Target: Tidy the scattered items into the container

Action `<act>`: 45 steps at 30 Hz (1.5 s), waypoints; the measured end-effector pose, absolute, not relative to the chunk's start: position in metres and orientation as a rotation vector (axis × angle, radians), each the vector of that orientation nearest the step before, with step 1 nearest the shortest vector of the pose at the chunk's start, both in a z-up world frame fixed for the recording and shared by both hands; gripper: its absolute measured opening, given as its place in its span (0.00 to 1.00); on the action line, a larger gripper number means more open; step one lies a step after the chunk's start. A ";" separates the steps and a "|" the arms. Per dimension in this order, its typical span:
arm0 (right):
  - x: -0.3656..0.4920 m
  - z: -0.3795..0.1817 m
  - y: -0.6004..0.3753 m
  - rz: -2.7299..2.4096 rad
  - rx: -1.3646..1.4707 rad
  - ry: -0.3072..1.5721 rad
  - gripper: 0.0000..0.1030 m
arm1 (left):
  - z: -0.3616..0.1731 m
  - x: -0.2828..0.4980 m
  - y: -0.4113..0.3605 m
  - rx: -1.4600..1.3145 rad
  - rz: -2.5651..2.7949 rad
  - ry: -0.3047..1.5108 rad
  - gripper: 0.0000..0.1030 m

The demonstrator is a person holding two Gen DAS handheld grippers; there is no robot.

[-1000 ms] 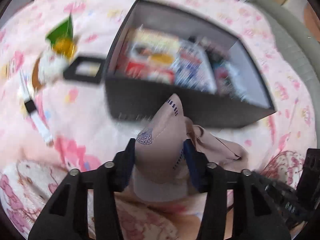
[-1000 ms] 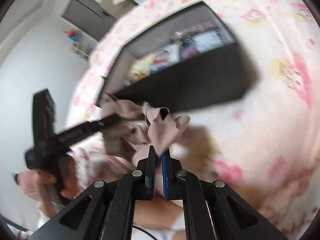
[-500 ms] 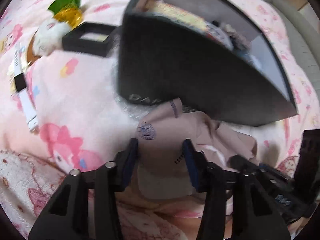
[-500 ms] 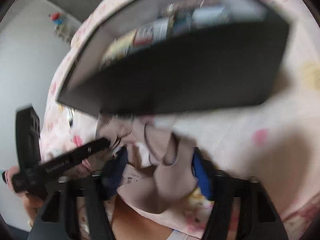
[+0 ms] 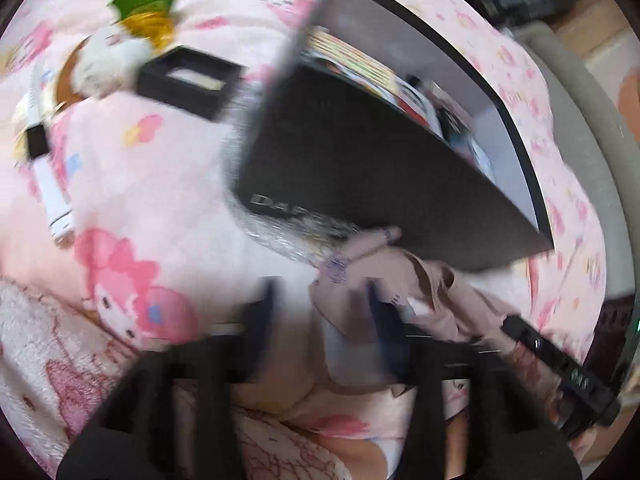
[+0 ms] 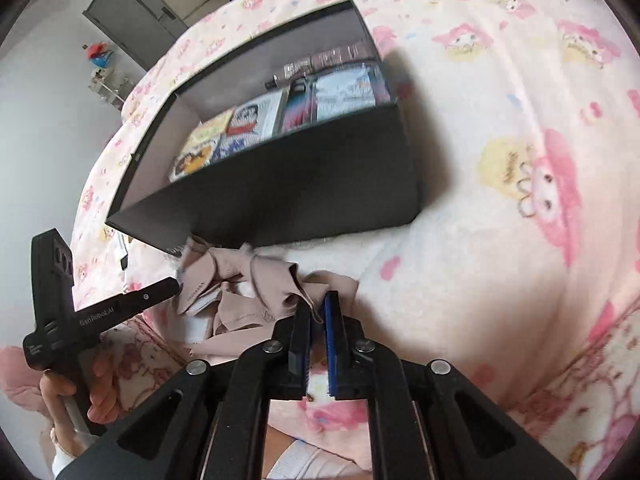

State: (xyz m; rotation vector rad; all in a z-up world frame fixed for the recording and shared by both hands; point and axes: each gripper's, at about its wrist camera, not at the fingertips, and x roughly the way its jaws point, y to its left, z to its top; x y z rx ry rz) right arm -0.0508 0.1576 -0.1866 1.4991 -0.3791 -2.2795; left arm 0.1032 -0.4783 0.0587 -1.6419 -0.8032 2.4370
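Observation:
A beige garment lies crumpled on the pink blanket just in front of the black box, which holds books and packets. My left gripper is blurred, its jaws spread apart with the garment beside the right finger, not clamped. My right gripper is nearly closed and pinches an edge of the beige garment. The black box sits just beyond it. The left gripper shows at the left of the right wrist view.
A small black tray, a white plush with gold and green wrapping and a white strap-like item lie left of the box. Bubble wrap peeks from under the box. The pink cartoon blanket covers everything.
My left gripper has opened and let go of the beige garment, which now lies on the blanket. My right gripper opened wide, then closed again on the garment's edge.

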 end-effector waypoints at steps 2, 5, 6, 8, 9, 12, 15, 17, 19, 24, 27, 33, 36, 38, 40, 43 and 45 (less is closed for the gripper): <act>-0.052 -0.190 0.157 -2.269 1.491 -0.411 0.20 | 0.059 0.104 -0.478 -1.613 2.394 -0.834 0.60; -0.053 -0.199 0.150 -2.197 1.519 -0.404 0.40 | 0.049 0.101 -0.462 -1.659 2.294 -0.789 0.63; -0.051 -0.201 0.145 -2.154 1.536 -0.387 0.44 | 0.045 0.099 -0.454 -1.701 2.276 -0.731 0.63; -0.048 -0.209 0.136 -2.124 1.566 -0.353 0.44 | 0.046 0.099 -0.443 -1.728 2.304 -0.619 0.45; -0.048 -0.210 0.138 -2.130 1.570 -0.359 0.43 | 0.049 0.100 -0.439 -1.735 2.318 -0.566 0.12; -0.043 -0.200 0.140 -2.121 1.520 -0.398 0.04 | 0.064 0.111 -0.439 -1.677 2.313 -0.563 0.05; -0.033 -0.170 0.143 -2.159 1.406 -0.375 0.04 | 0.102 0.129 -0.441 -1.534 2.319 -0.592 0.04; -0.031 -0.145 0.146 -2.172 1.327 -0.396 0.04 | 0.126 0.128 -0.446 -1.459 2.325 -0.592 0.04; -0.033 -0.121 0.142 -2.182 1.246 -0.398 0.03 | 0.157 0.125 -0.448 -1.365 2.347 -0.583 0.04; -0.041 -0.070 0.132 -2.198 1.072 -0.348 0.03 | 0.200 0.101 -0.452 -1.231 2.386 -0.554 0.04; -0.063 -0.055 0.122 -2.186 1.032 -0.318 0.03 | 0.208 0.074 -0.452 -1.194 2.402 -0.524 0.04; -0.133 -0.044 0.094 -2.220 1.015 -0.172 0.03 | 0.213 -0.013 -0.450 -1.220 2.492 -0.482 0.04; -0.175 -0.049 0.078 -2.263 1.025 -0.115 0.04 | 0.200 -0.057 -0.456 -1.242 2.555 -0.459 0.04; -0.200 -0.060 0.071 -2.263 1.048 -0.095 0.04 | 0.176 -0.086 -0.463 -1.313 2.544 -0.517 0.04; -0.230 -0.084 0.067 -2.269 1.153 -0.088 0.04 | 0.151 -0.112 -0.468 -1.405 2.532 -0.528 0.08; -0.270 -0.132 0.063 -2.213 1.448 -0.068 0.04 | 0.129 -0.127 -0.473 -1.539 2.562 -0.483 0.08; -0.277 -0.144 0.067 -2.222 1.509 -0.073 0.04 | 0.134 -0.118 -0.476 -1.489 2.571 -0.485 0.10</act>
